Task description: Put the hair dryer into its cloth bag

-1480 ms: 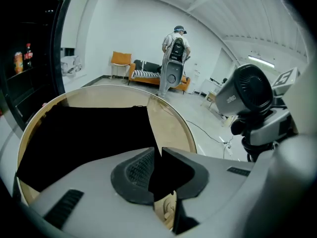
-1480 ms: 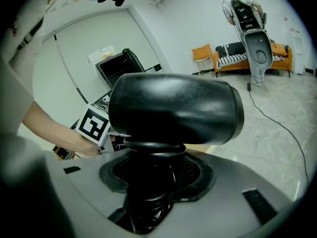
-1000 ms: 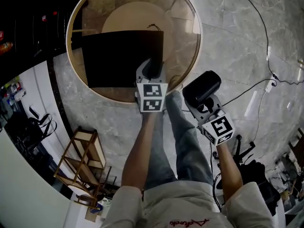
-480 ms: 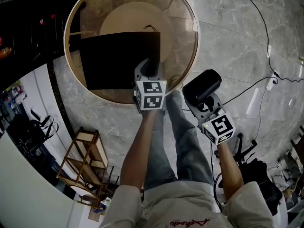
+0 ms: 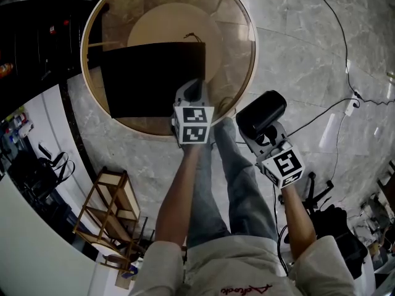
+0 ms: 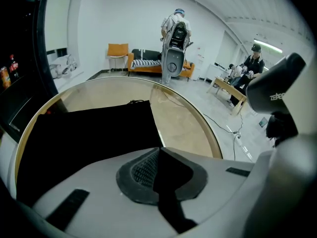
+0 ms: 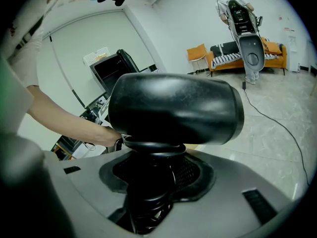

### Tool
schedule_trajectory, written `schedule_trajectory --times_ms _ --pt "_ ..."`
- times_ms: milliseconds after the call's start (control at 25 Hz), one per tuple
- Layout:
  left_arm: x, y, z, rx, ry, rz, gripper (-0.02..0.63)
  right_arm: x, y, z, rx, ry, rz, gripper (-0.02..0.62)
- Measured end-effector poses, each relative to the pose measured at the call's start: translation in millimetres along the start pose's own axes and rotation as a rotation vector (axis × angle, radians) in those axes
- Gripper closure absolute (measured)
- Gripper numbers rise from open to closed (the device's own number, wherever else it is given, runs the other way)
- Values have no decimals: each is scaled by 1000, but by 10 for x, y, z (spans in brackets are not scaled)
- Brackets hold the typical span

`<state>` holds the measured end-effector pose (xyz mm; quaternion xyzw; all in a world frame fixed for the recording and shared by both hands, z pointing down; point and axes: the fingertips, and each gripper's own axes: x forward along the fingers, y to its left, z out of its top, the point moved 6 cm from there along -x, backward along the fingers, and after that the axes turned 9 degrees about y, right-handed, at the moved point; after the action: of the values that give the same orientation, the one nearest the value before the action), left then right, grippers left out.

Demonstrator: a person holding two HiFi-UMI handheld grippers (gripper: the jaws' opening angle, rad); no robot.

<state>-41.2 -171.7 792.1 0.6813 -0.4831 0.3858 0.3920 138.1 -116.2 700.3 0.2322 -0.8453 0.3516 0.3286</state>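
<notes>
Head view: bag (image 5: 154, 79) lies flat on the round table (image 5: 237, 23), toward its near edge.
Left gripper (image 5: 194, 90): jaws just closed, pinching the bag's near right corner.
Right gripper (image 5: 266, 135): clamped on the dryer (image 5: 262, 111) handle, held off the table's right edge.

Bright, even indoor light from a ceiling strip (image 6: 271, 45); heavy fisheye bending at edges (corners black).
</notes>
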Motion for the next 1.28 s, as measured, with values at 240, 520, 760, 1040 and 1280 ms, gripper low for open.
schedule_trajectory --times_ms 240,520,760,1040,1280 --pt "-137 26 65 -4 -48 -17 576 20 24 13 -3 8 6 400" --pt "-494 137 112 -44 -126 -19 577 55 46 70 -10 4 5 400" --pt "-850 326 86 -98 -187 -25 577 158 82 114 -78 67 8 399" --pt "-1108 447 106 -112 -226 -30 577 380 126 245 -271 194 28 400" --pt "-1195 425 157 -114 -250 -61 577 642 162 369 -415 347 57 400"
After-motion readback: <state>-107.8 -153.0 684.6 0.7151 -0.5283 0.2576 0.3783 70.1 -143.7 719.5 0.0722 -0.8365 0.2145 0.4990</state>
